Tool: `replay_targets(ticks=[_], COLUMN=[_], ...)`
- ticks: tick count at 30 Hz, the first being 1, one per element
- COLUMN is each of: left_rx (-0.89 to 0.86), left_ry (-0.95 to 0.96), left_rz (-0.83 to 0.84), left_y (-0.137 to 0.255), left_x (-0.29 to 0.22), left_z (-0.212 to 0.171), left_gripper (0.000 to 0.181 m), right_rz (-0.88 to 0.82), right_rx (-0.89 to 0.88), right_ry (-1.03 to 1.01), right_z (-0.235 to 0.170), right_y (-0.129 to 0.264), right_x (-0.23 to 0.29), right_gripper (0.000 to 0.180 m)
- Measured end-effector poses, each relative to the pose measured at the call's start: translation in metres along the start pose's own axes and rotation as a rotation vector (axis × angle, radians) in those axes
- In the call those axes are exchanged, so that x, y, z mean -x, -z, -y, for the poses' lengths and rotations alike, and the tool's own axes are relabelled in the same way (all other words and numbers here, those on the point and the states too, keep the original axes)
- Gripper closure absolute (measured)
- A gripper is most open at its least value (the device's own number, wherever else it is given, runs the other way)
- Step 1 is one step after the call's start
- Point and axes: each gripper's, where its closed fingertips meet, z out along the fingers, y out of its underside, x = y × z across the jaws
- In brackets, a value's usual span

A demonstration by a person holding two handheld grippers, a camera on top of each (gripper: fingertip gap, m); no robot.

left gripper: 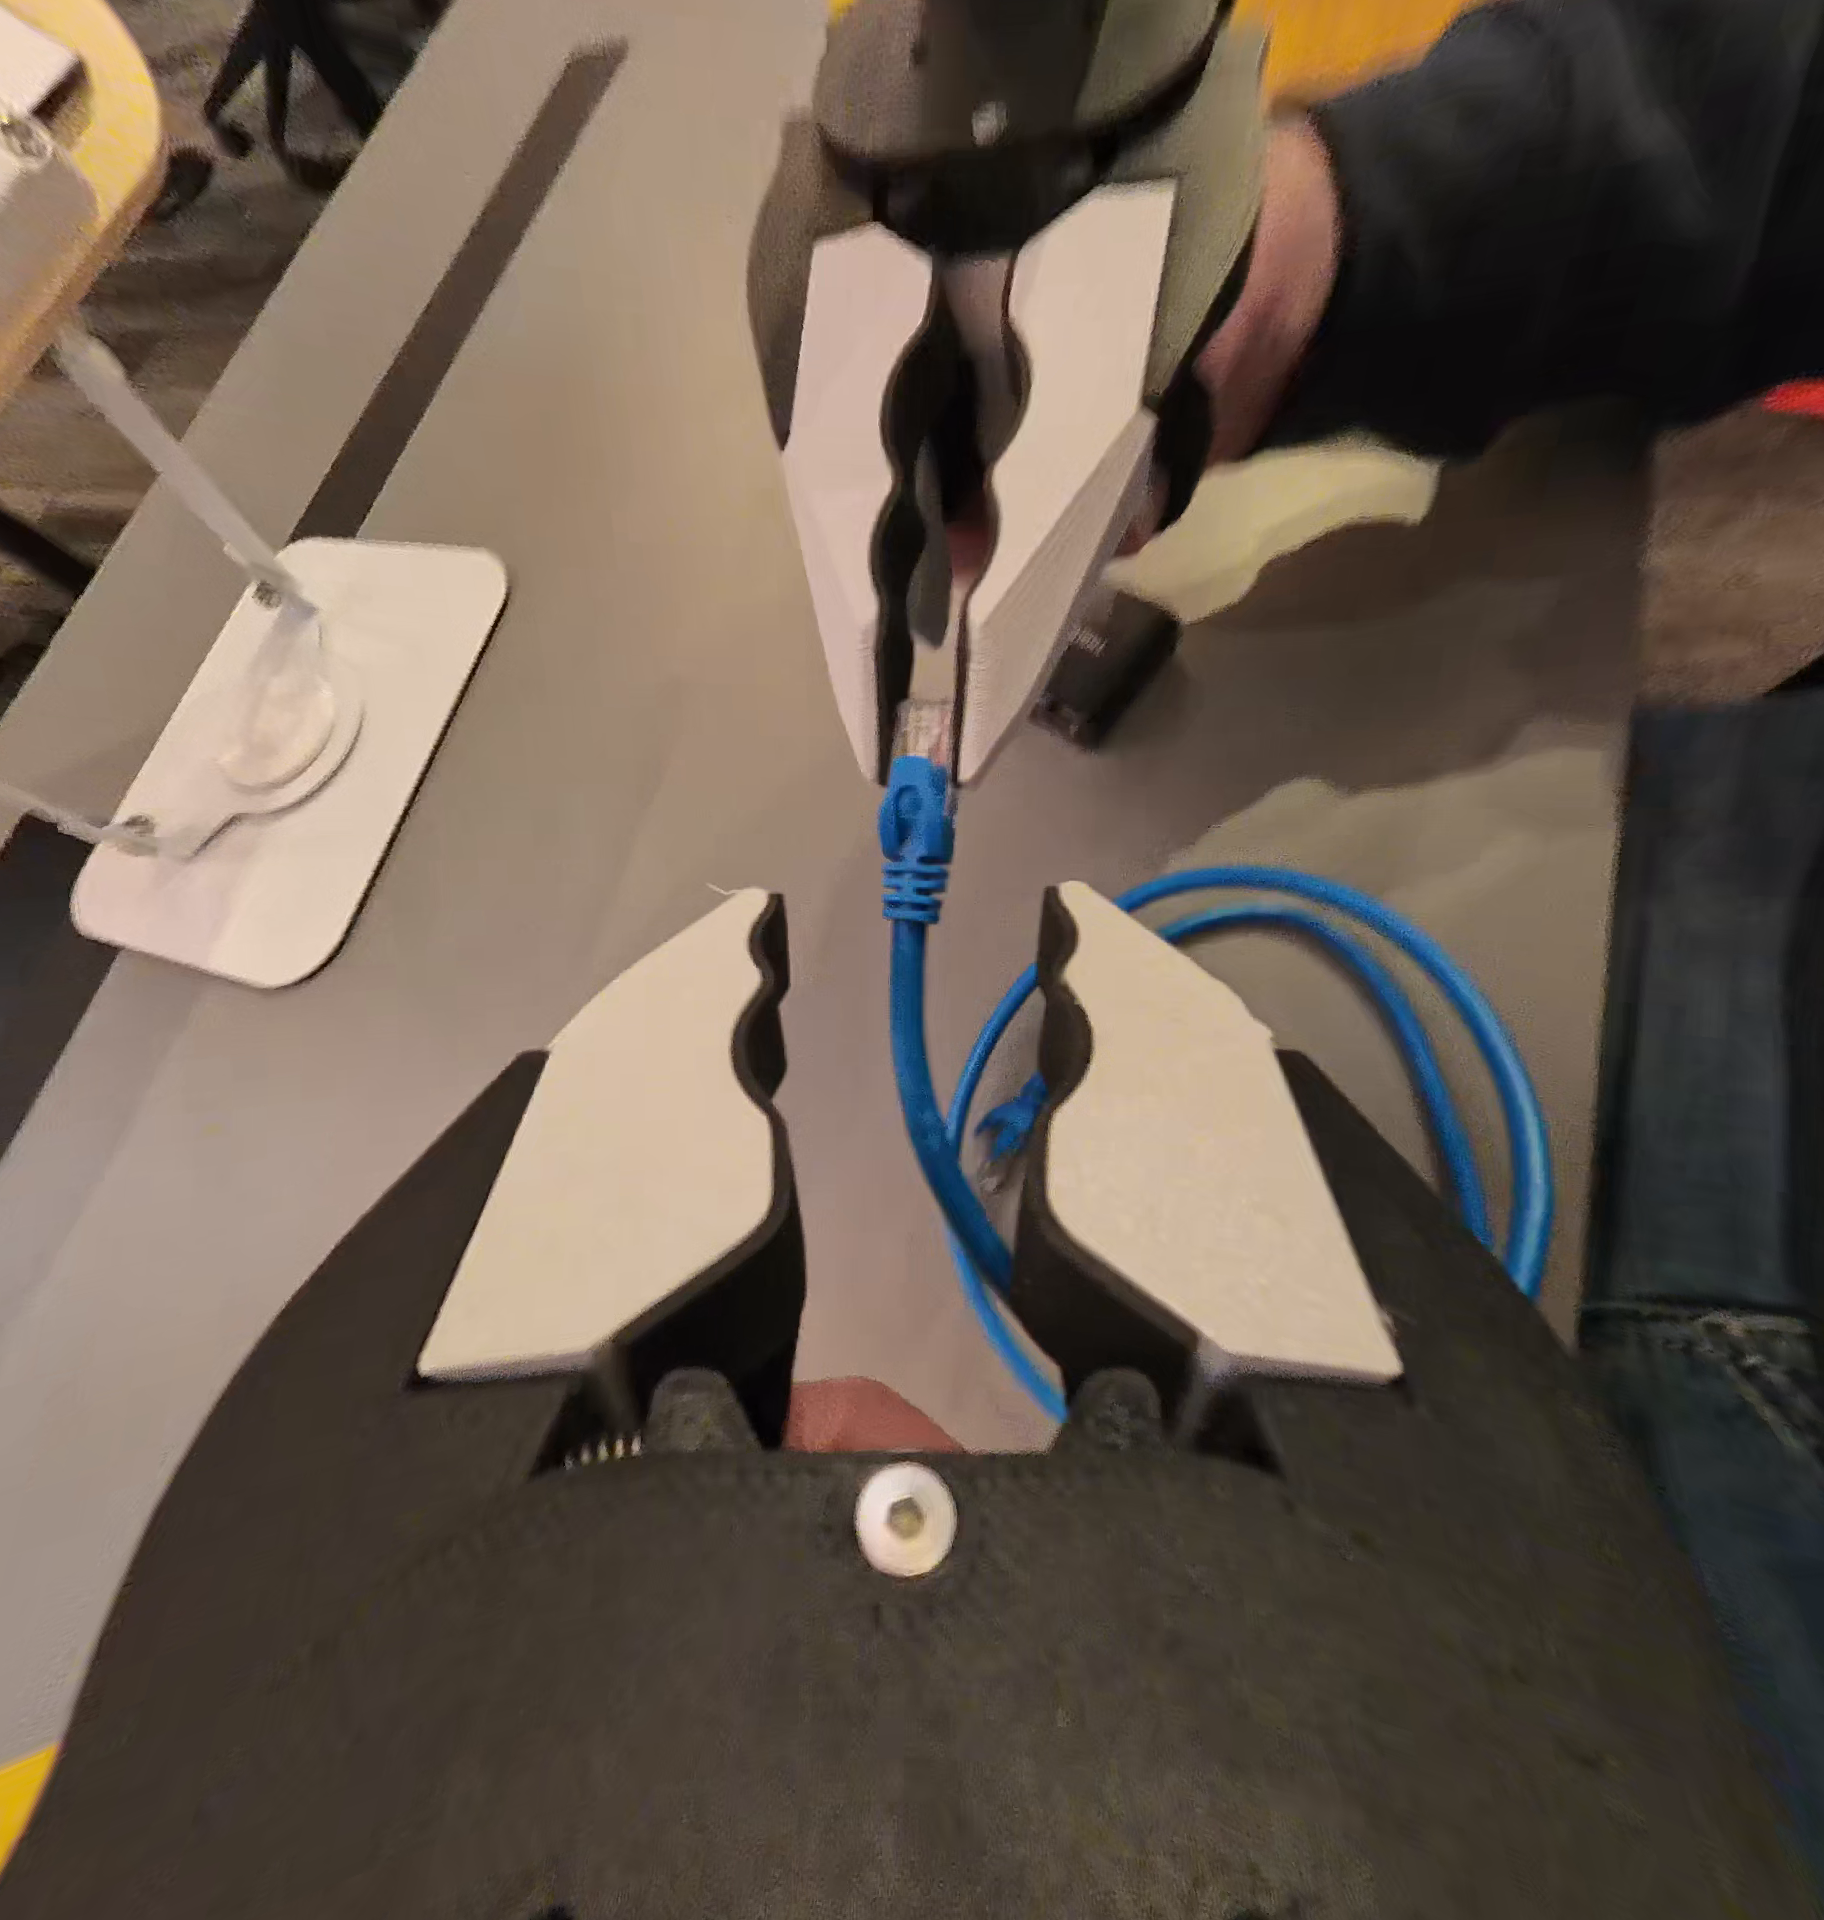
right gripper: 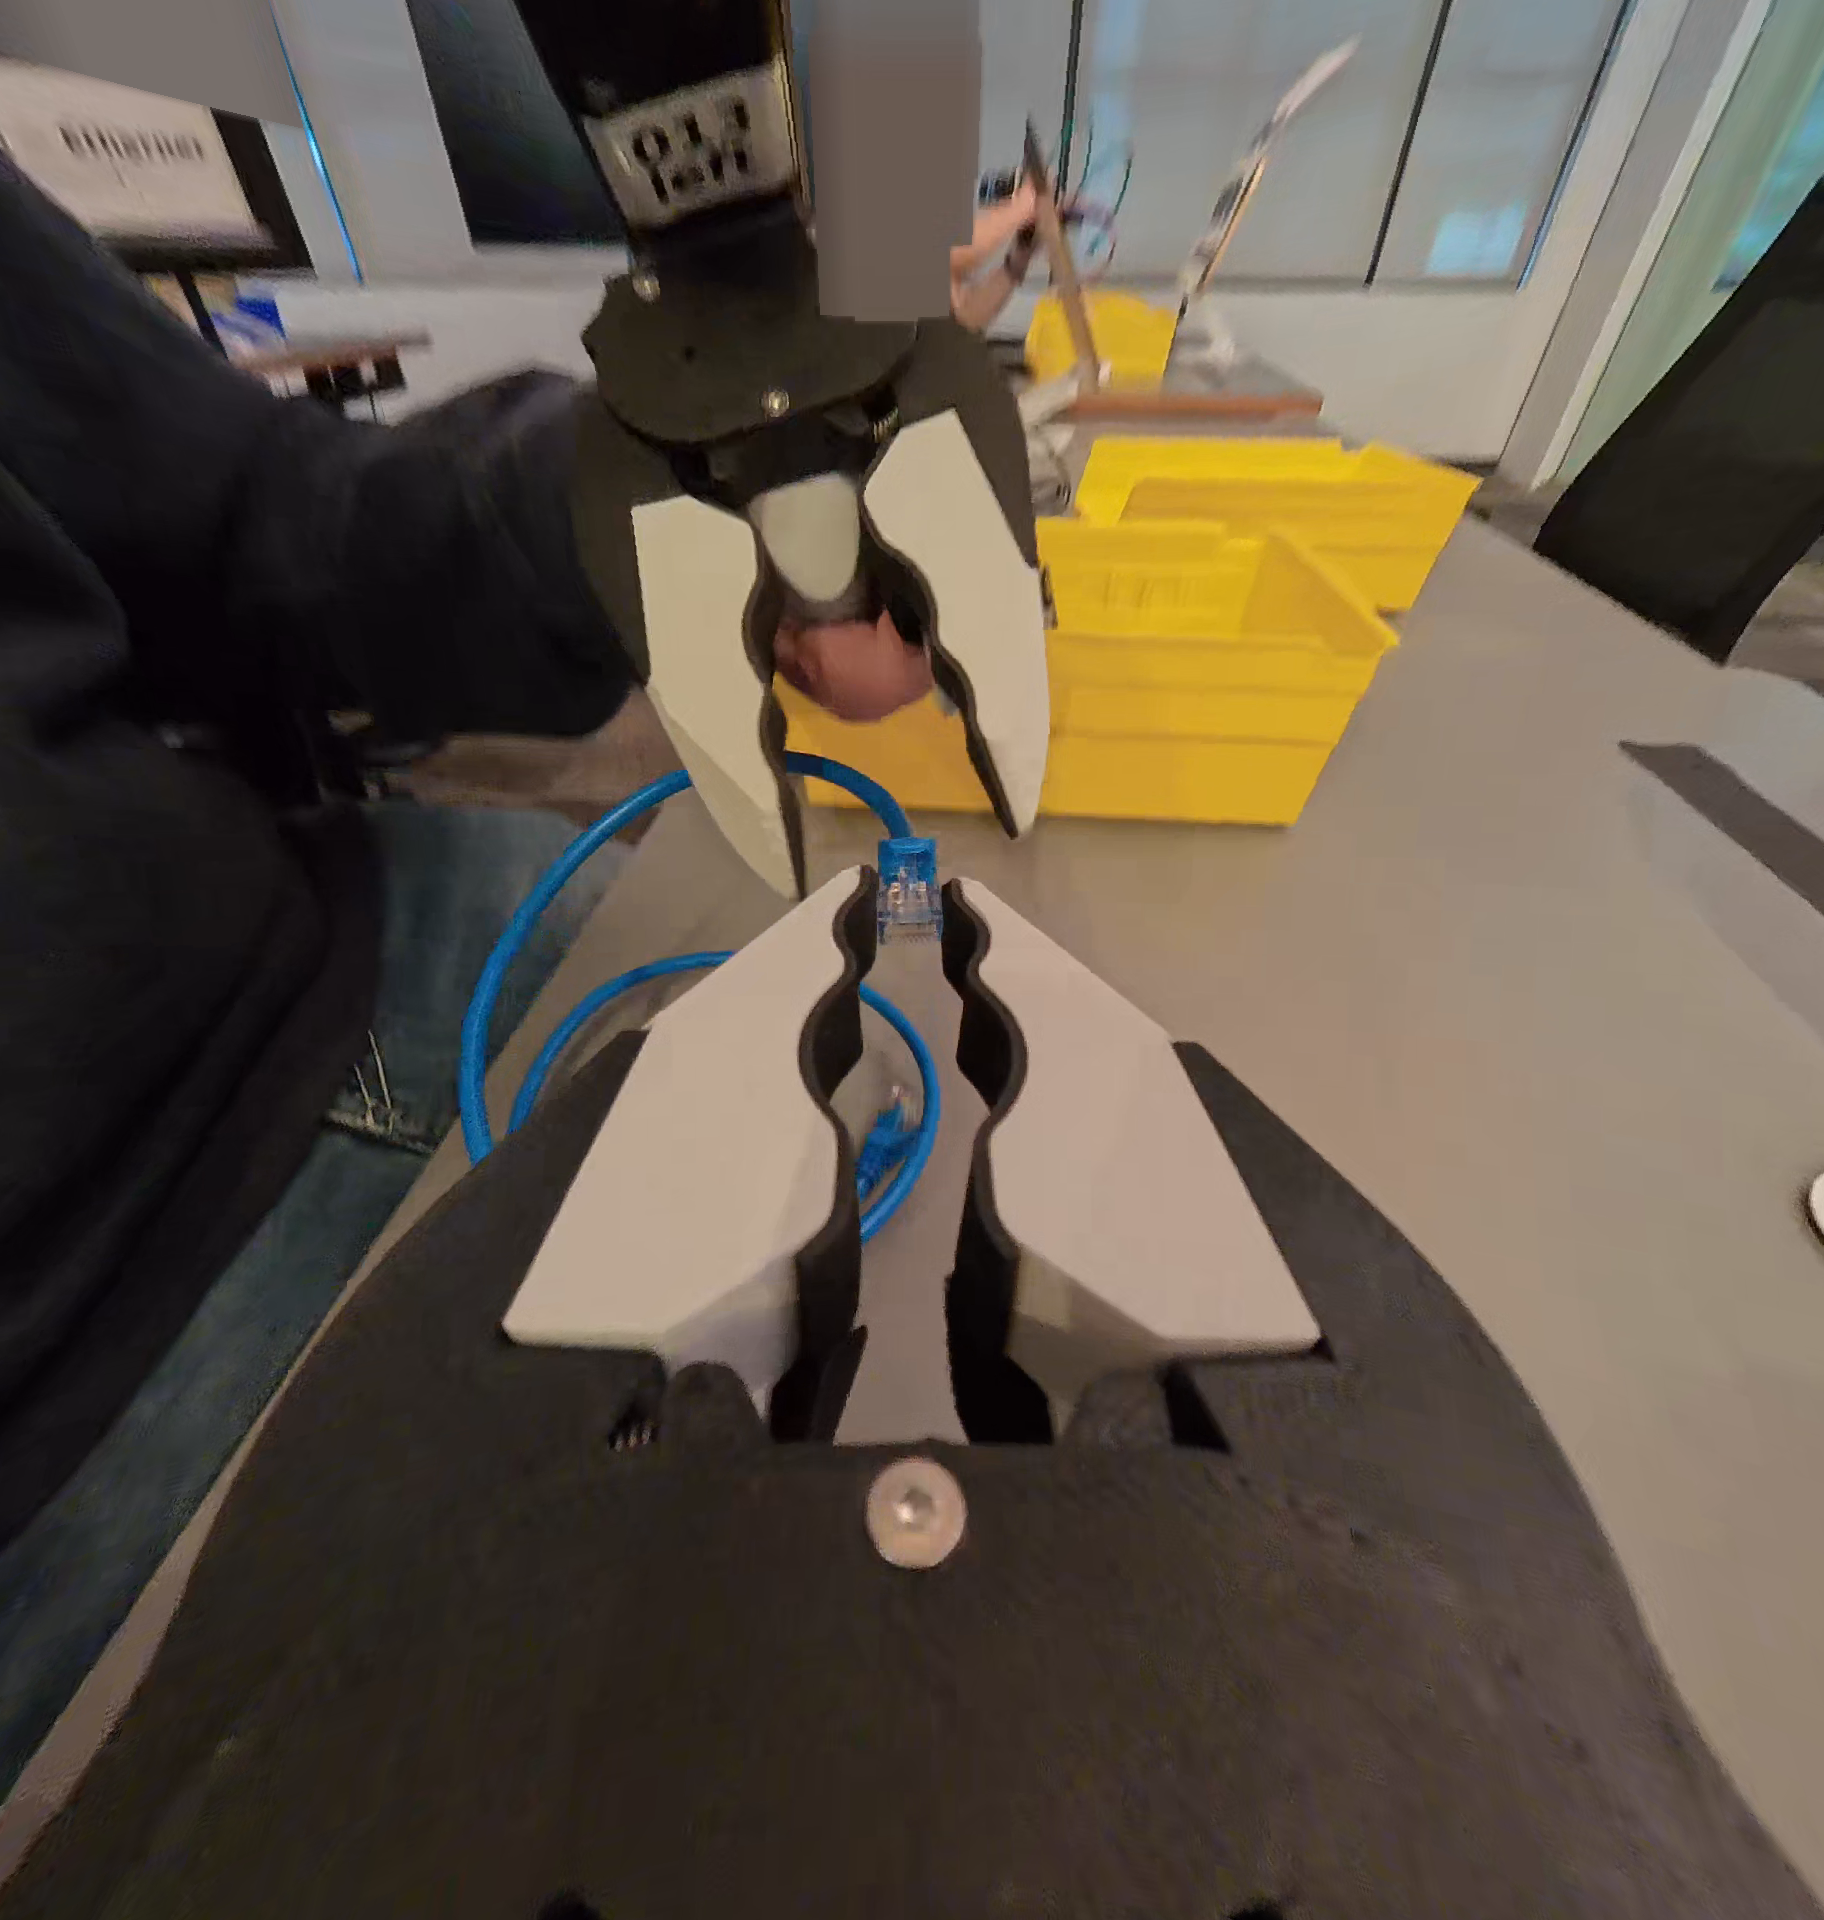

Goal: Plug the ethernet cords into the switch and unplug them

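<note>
A blue ethernet cord (left gripper: 913, 1039) loops off the grey table's near edge. My right gripper (right gripper: 906, 899) is shut on the cord's clear plug (right gripper: 906, 904) and holds it above the table. In the left wrist view the right gripper (left gripper: 918, 764) comes in from the top, with the blue plug boot (left gripper: 918, 831) sticking out of its tips. My left gripper (left gripper: 913, 912) is open, and the cord runs between its fingers without touching them. The cord's other plug (left gripper: 1012, 1122) hangs free. A small black switch (left gripper: 1105, 665) sits on the table, mostly hidden behind the right gripper.
A white stand base (left gripper: 295, 758) with a clear rod stands on the table to the left. Yellow bins (right gripper: 1199, 665) stand behind the left gripper (right gripper: 903, 852). A person's dark sleeve (right gripper: 160, 623) and jeans (left gripper: 1739, 1143) are at the table edge. Both grippers' tips are close together, under 4 cm apart. The white stand base (left gripper: 295, 758) is about equally far from each gripper, around 35 cm.
</note>
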Motion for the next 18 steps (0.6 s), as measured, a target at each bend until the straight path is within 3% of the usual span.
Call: replay_targets(ticks=[3,12,18], left_rx=[-0.062,-0.423,-0.477], left_ry=[0.041,0.229,0.279], left_rz=[-0.036,-0.186,-0.192], left_y=[0.002,0.012,0.002], left_x=[-0.001,-0.003,-0.009], left_z=[0.009,0.051,0.053], left_gripper=[0.132,0.161,0.161], right_rz=[0.002,0.01,0.011], right_rx=[-0.105,-0.281,-0.331], right_ry=[0.001,-0.018,-0.024], right_z=[0.012,0.035,0.039], right_y=[0.006,0.019,0.021], right_x=[0.005,0.008,0.008], right_gripper=[0.169,0.169,0.169])
